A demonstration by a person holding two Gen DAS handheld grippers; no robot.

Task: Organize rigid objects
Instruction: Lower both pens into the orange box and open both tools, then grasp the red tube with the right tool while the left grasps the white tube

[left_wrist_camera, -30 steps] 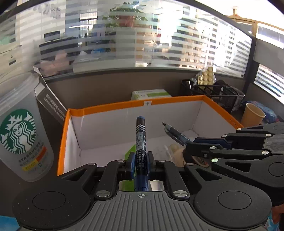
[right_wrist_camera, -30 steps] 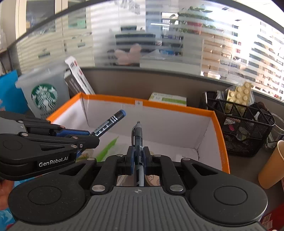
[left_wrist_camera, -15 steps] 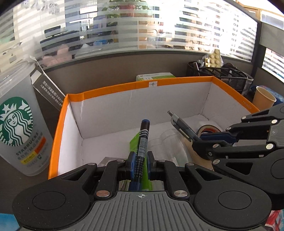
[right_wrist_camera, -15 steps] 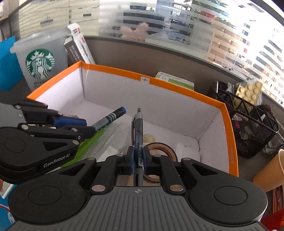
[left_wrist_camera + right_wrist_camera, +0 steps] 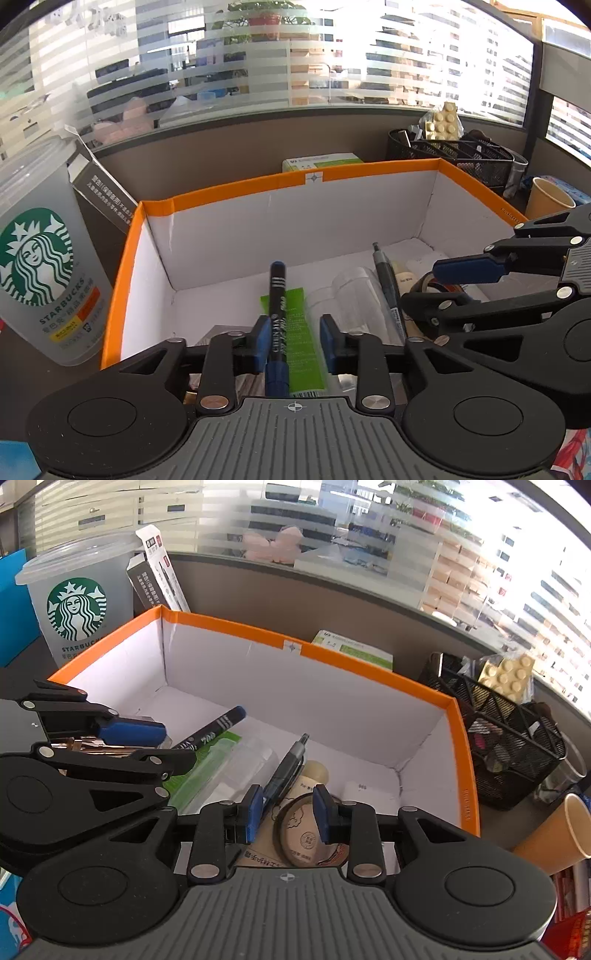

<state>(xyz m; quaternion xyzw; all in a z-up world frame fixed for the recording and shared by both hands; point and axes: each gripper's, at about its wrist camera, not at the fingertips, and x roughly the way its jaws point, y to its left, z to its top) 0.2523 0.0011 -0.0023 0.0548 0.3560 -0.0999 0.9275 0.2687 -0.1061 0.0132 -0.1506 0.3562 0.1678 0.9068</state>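
Fingers (image 5: 261, 341) of both grippers opening, marker (image 5: 277, 317) and pen (image 5: 286, 771) pointing away over box (image 5: 236, 186)

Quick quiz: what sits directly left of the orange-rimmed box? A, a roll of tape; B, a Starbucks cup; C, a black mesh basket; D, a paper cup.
B: the Starbucks cup stands against the left wall of the orange-rimmed box; the paper cup and mesh basket are on its right.

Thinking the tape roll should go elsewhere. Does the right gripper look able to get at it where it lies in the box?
Probably yes: the tape roll lies uncovered just beneath the right gripper, whose jaws are opening.
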